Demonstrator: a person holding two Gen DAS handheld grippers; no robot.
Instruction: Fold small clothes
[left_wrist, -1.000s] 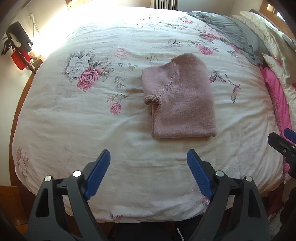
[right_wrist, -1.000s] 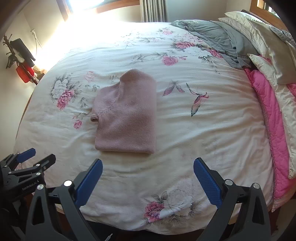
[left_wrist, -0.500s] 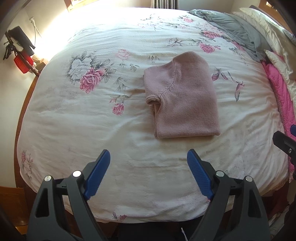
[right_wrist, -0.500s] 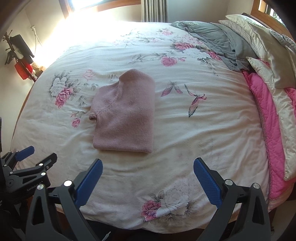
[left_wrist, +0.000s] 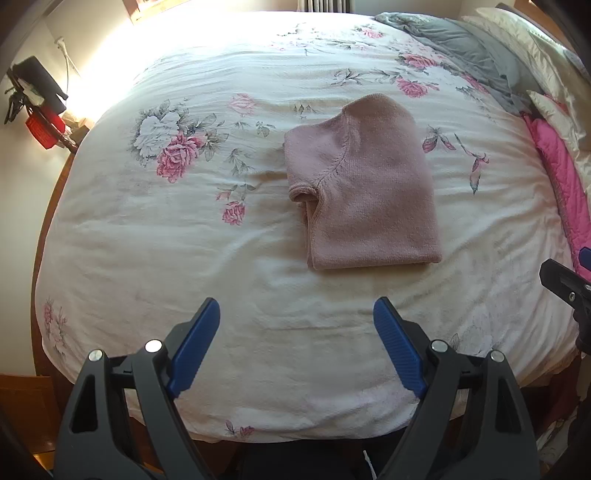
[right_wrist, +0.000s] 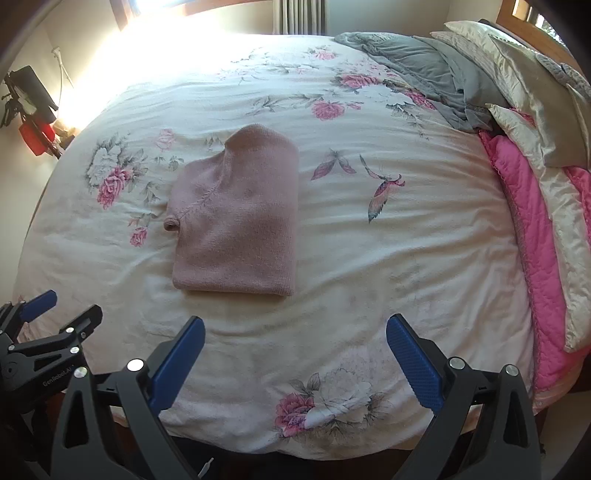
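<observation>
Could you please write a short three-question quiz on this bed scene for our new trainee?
1. True or false: the left gripper is shut on the pink sweater.
2. Multiple choice: the sweater lies (A) spread flat with its sleeves out, (B) folded into a compact bundle on the floral duvet, (C) on the pillows.
3. Fill in: in the right wrist view, the grey blanket lies at the far ____ side of the bed.

Key
1. False: both the left and the right gripper are open, short of the sweater.
2. B
3. right
</observation>
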